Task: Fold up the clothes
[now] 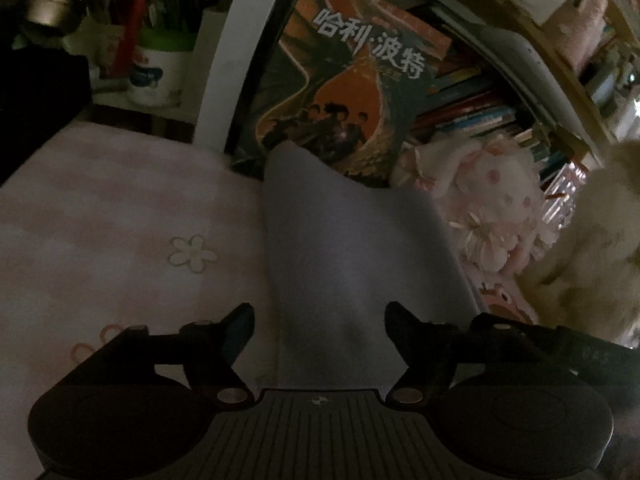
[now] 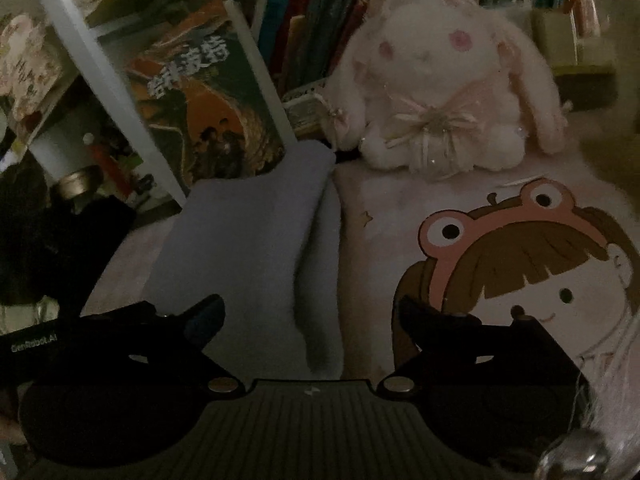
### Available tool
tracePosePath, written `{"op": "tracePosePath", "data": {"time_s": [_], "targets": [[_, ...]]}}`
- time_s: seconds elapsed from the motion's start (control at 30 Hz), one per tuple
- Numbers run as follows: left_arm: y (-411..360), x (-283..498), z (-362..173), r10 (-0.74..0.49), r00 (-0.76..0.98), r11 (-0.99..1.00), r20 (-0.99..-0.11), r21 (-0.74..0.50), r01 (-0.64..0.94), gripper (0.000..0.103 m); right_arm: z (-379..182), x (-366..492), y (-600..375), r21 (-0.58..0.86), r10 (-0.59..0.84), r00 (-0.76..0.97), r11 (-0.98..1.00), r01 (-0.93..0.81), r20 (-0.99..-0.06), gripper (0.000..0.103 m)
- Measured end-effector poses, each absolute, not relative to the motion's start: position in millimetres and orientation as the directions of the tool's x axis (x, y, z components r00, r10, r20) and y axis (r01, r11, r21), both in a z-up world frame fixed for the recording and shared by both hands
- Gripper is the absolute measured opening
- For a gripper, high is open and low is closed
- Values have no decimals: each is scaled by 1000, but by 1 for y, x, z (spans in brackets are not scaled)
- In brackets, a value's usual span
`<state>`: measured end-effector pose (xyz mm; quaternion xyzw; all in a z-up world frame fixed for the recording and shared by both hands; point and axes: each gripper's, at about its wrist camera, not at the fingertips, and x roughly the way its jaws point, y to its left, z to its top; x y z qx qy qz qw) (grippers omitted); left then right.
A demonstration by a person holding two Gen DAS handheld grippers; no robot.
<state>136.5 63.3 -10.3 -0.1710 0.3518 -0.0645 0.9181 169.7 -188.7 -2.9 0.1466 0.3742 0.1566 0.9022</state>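
Observation:
A pale lavender garment [image 1: 352, 248] lies in a long folded strip on the pink sheet [image 1: 120, 216], its far end against a book. It also shows in the right wrist view [image 2: 248, 240], with a fold running along its right side. My left gripper [image 1: 320, 320] is open, its fingers either side of the garment's near end, holding nothing. My right gripper [image 2: 312, 316] is open over the garment's near right edge, holding nothing.
A Harry Potter book [image 1: 344, 80] leans on the shelf behind the garment. A white plush rabbit [image 2: 448, 92] sits at the back right. A pink cushion with a cartoon girl [image 2: 520, 264] lies to the right. Books fill the shelf [image 1: 472, 108]. A white cup [image 1: 156, 68] stands far left.

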Motion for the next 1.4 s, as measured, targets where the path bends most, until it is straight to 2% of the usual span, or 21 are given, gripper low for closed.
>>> {"op": "tracePosePath", "data": {"time_s": [0.33,0.53,0.83,1.13,1.4], "targets": [[51,97,-2,-158,772,975,-616,-222,22,91,7,111,-158,168,285,717,958,-232,-636,98],[45,83,2,-136,772,987,-621,-153,51,92,4,86,-148,66,205,734,975,-214,-648,99],[40,62,15,-88,803,996,-590,-75,54,101,7,62,-146,0,116,757,988,-152,-643,103],[28,41,12,-64,810,998,-582,-21,64,101,6,40,-147,-26,61,759,994,-102,-648,103],[26,32,10,-60,804,998,-591,-27,55,101,3,25,-142,-25,52,751,996,-91,-658,103]]}}
